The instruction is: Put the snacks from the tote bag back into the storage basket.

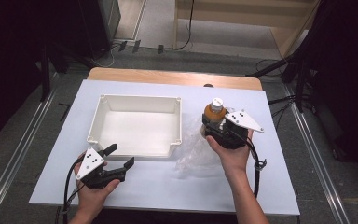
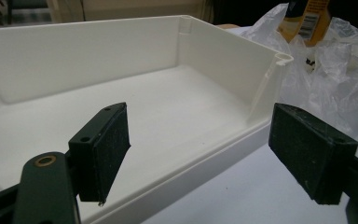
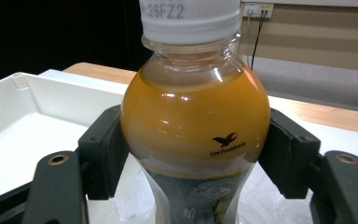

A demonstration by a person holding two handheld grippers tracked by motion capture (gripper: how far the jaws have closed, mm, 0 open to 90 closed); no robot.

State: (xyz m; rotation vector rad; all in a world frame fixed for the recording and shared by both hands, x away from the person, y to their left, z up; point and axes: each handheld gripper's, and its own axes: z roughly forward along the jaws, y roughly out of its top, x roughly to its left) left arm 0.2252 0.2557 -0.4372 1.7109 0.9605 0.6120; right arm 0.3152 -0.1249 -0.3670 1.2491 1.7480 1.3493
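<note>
Bottle (image 3: 193, 116) stands upright, clamped by your right gripper (image 1: 216, 127) above the plastic bag (image 1: 196, 156); your left gripper (image 1: 121, 156) hangs spread, empty, beside the white tray (image 1: 135, 100).

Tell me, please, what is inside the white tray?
The tray holds nothing on its visible floor. In the high view its near wall hides a strip of floor; the left gripper view shows that part bare too.

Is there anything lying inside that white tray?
No, the white tray shows a bare floor in the high view, while the bottle stands outside it, clamped in the right gripper.
</note>
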